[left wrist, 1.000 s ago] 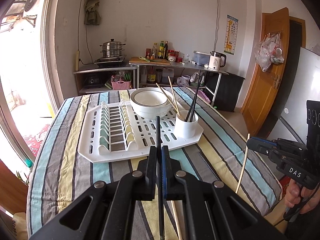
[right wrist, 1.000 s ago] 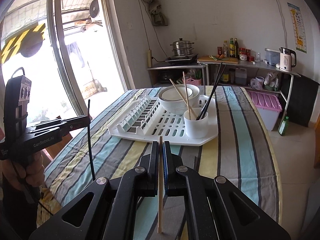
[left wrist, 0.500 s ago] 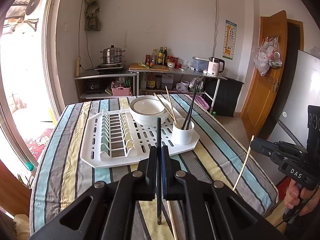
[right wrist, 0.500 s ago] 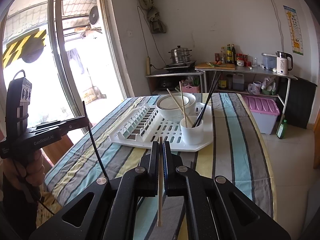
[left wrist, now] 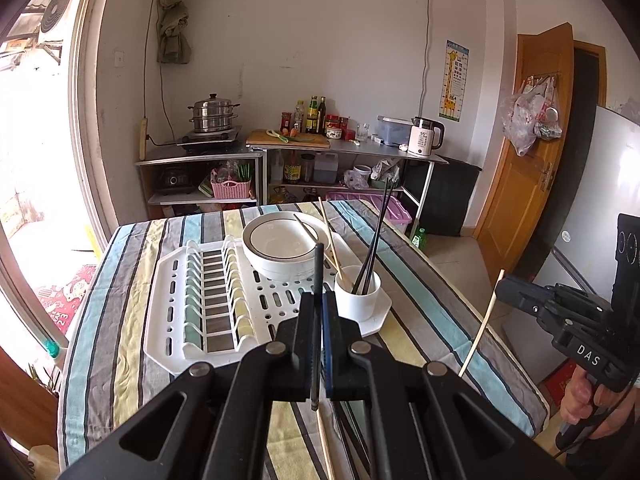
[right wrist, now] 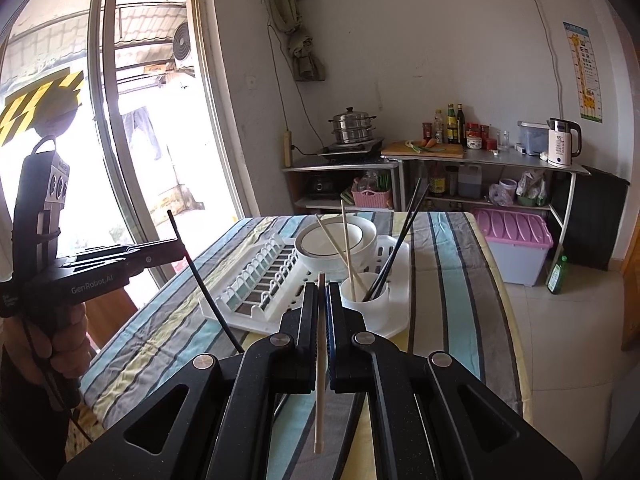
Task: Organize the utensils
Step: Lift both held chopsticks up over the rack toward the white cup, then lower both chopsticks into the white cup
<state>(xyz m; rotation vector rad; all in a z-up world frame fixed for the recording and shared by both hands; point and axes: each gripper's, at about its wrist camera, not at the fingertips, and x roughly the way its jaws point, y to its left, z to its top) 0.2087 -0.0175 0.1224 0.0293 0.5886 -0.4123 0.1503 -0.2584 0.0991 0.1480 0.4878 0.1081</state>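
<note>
My left gripper (left wrist: 319, 300) is shut on a black chopstick (left wrist: 317, 272), held upright above the striped table. My right gripper (right wrist: 320, 292) is shut on a light wooden chopstick (right wrist: 320, 360), also clear of the table. Each gripper shows in the other's view: the right gripper (left wrist: 502, 294) with its wooden chopstick (left wrist: 482, 326) at the right, the left gripper (right wrist: 182, 246) with its black chopstick (right wrist: 208, 292) at the left. Ahead, a white cup (left wrist: 357, 292) on the white drying rack (left wrist: 172, 300) holds two wooden and two black chopsticks.
A white bowl (left wrist: 280, 248) sits on the rack behind the cup. Another wooden chopstick (left wrist: 325, 440) lies on the striped tablecloth (left wrist: 420, 308) below my left gripper. Shelves with a pot, bottles and a kettle line the far wall. A hand (right wrist: 60, 344) grips the left handle.
Both grippers have risen and drawn back from the rack, each still holding its chopstick, so the rack and cup look smaller and lower in both views.
</note>
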